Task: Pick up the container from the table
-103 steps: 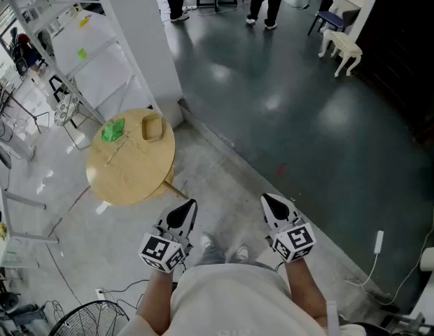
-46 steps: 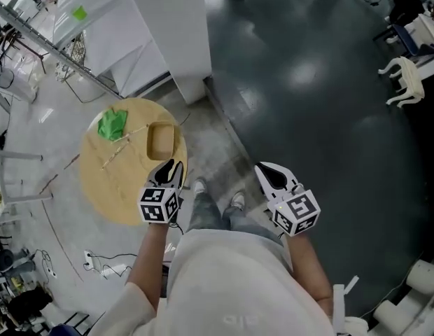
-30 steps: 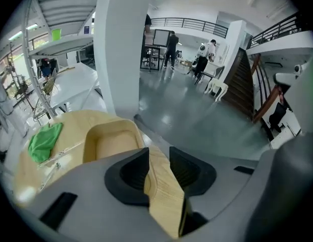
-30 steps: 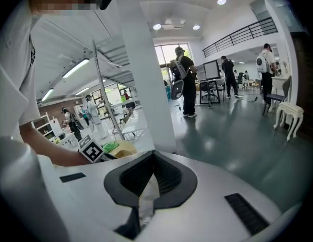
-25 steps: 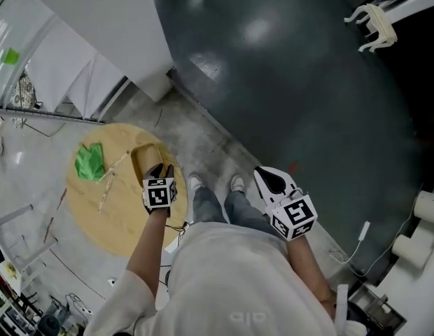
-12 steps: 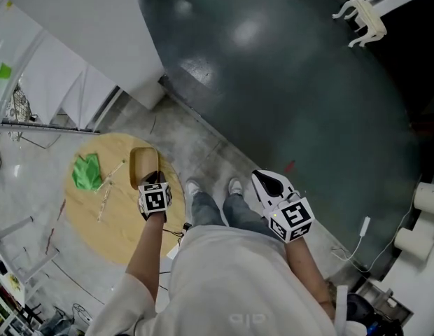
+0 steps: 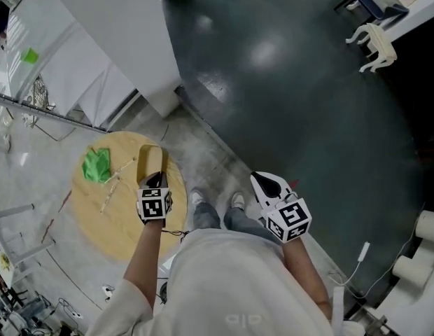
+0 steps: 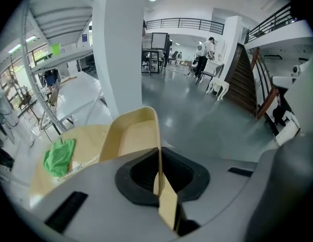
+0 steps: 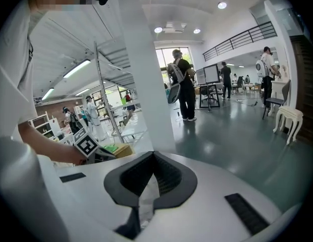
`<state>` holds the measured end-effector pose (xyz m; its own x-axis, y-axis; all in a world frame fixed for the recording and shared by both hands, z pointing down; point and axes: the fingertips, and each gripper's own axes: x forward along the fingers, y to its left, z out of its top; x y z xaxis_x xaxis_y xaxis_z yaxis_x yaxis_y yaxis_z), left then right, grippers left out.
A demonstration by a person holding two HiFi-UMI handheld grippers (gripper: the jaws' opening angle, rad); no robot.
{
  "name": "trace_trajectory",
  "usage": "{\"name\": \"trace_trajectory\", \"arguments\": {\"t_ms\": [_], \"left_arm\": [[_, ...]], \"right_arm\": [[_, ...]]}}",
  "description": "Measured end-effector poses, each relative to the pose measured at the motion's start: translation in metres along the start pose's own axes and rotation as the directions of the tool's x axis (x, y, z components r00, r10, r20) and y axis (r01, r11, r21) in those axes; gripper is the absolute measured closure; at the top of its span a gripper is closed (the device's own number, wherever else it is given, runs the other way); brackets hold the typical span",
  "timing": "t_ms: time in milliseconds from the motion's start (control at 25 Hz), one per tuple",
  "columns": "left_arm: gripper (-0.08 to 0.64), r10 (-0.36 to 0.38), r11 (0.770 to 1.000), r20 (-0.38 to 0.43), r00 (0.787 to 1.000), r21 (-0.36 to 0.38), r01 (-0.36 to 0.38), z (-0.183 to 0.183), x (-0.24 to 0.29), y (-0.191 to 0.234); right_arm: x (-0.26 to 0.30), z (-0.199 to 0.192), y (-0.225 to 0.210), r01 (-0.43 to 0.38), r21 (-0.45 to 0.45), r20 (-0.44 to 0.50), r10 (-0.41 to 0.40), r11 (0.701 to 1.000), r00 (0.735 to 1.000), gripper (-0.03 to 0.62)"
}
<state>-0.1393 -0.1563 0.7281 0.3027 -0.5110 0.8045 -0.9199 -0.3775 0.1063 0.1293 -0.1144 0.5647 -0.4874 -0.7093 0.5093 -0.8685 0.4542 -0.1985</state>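
Note:
The tan, open-topped container (image 7: 150, 161) is at the right side of the round wooden table (image 7: 112, 222). My left gripper (image 7: 155, 182) reaches over the table's near edge. Its jaws have just been closing and are shut on the container's near wall. In the left gripper view that thin wall (image 8: 158, 155) runs straight between the pads, and the container (image 8: 131, 135) tilts up ahead of the left gripper (image 8: 159, 181) with the table (image 8: 88, 135) below it. My right gripper (image 7: 269, 183) hangs over the floor, shut with nothing in it. From the right gripper (image 9: 145, 198) the container (image 9: 119, 150) shows far left.
A green cloth (image 7: 96, 166) and thin sticks (image 7: 113, 186) lie on the table's left half. A white pillar (image 7: 122, 40) stands just beyond the table. The person's feet (image 7: 215, 201) are between the grippers. A white stool (image 7: 374, 39) and people stand far off.
The left gripper came over the table to the container, closed on its near wall and rose, tipping the container up. The right gripper stayed where it was.

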Motion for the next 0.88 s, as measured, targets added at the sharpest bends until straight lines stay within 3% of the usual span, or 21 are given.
{"name": "trace_trajectory", "arguments": {"t_ms": [200,440,880], "left_arm": [[0.531,0.006,1.0,0.111,0.994,-0.001,-0.006,0.031,-0.041,-0.007],[0.531,-0.001,1.0,0.266,0.964,-0.019,0.006,0.069,-0.098,-0.017],[0.531,0.07,0.997,0.483,0.873,-0.045,-0.055,0.101,-0.204,-0.019]], "right_arm": [[0.004,0.018,0.01,-0.053,-0.037,0.038,0.054,0.998,0.998,0.568],[0.008,0.052,0.031,-0.136,-0.107,0.086,0.146,0.985,0.986,0.568],[0.016,0.11,0.084,-0.284,-0.229,0.14,0.32,0.931,0.937,0.568]]}}
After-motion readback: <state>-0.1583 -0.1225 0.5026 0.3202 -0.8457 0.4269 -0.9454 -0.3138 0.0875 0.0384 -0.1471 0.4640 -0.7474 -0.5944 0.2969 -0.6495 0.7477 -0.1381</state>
